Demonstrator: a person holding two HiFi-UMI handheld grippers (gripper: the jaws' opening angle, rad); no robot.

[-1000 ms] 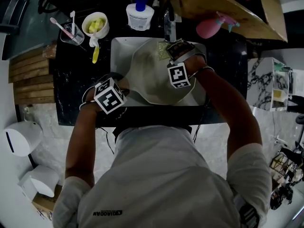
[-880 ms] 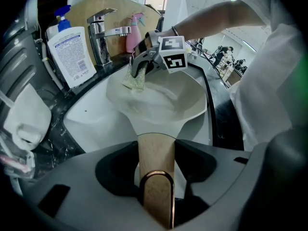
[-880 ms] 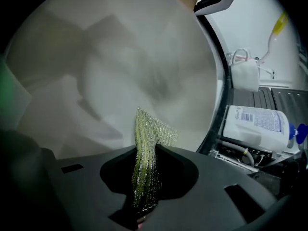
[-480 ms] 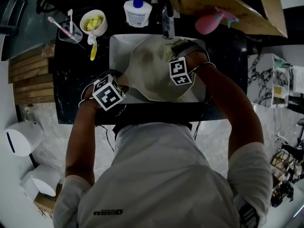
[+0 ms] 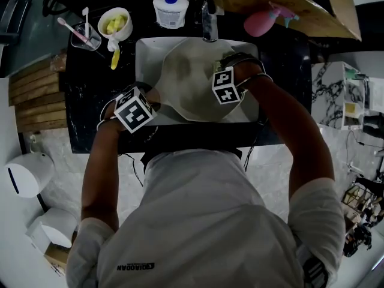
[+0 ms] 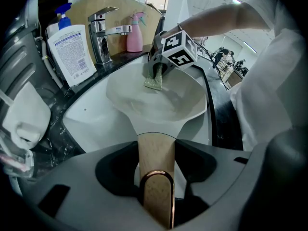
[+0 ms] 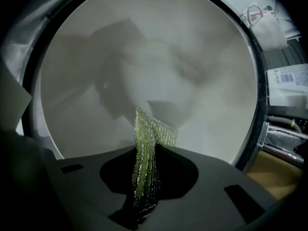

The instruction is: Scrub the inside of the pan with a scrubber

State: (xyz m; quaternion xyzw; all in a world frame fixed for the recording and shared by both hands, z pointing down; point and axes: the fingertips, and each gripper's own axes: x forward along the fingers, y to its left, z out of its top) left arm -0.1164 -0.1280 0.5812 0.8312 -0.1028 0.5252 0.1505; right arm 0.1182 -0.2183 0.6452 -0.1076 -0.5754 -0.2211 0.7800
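A pale pan [image 5: 186, 86] sits tilted in the white sink [image 5: 143, 51]. My left gripper [image 5: 147, 101] is shut on the pan's wooden handle [image 6: 155, 162] at the sink's near left; the handle runs between the jaws toward the bowl [image 6: 159, 102]. My right gripper [image 5: 221, 71] reaches into the pan from the right, shut on a green mesh scrubber [image 7: 144, 148]. The scrubber's free end [image 6: 154, 83] lies against the pan's inner surface [image 7: 144, 66].
A chrome faucet [image 5: 207, 23] stands behind the sink, with a white pump bottle [image 5: 170, 8] to its left and a pink spray bottle [image 5: 264, 21] to its right. A cup of yellow pieces [image 5: 116, 24] and a glass with toothbrushes [image 5: 84, 36] stand on the dark counter [image 5: 90, 95].
The right gripper with the scrubber has slid slightly to the right across the pan's inside. The left gripper keeps the handle where it was.
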